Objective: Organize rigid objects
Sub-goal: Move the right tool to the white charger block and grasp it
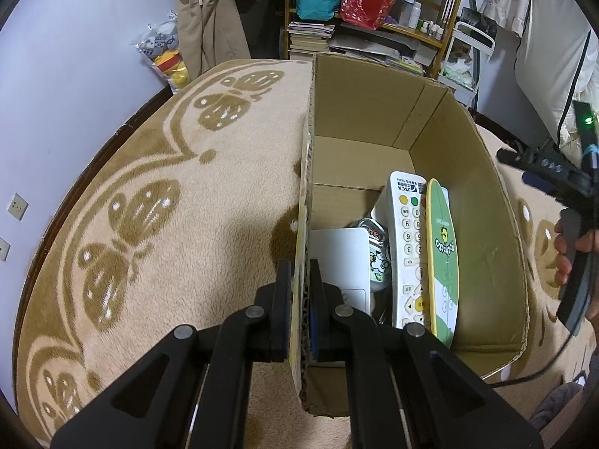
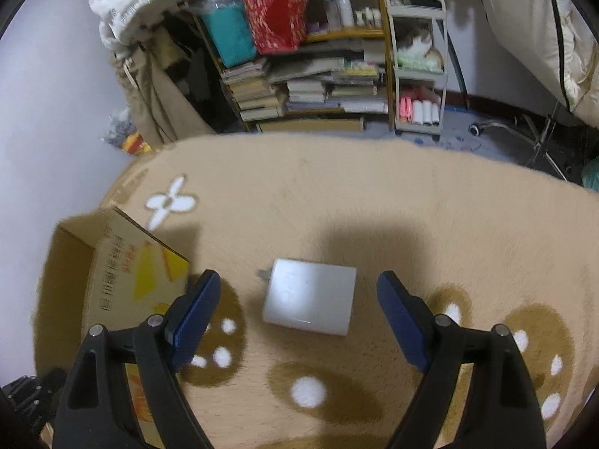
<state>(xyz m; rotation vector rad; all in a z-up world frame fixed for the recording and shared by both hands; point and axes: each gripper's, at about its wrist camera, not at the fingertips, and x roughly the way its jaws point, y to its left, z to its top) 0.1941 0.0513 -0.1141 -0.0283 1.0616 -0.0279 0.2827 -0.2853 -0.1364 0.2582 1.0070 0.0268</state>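
Note:
My left gripper [image 1: 300, 273] is shut on the left wall of an open cardboard box [image 1: 374, 112], one finger inside and one outside. In the box lie a white remote [image 1: 408, 247], a green surfboard-shaped card [image 1: 443, 258], a white flat device [image 1: 342, 258] and a small tin [image 1: 374, 232]. My right gripper [image 2: 295, 299] is open and empty, its blue pads on either side of a white power adapter [image 2: 310, 301] that lies on the rug, a little above it. The box also shows in the right wrist view [image 2: 123, 273] at the left. The right gripper also shows in the left wrist view [image 1: 561, 187] at the right edge.
The box stands on a beige rug [image 1: 187, 205] with brown butterfly and flower patterns. A shelf [image 2: 310, 56] with books, bags and bottles, a white cart [image 2: 419, 63] and hanging coats [image 1: 209, 11] stand behind it. A wall runs along the left.

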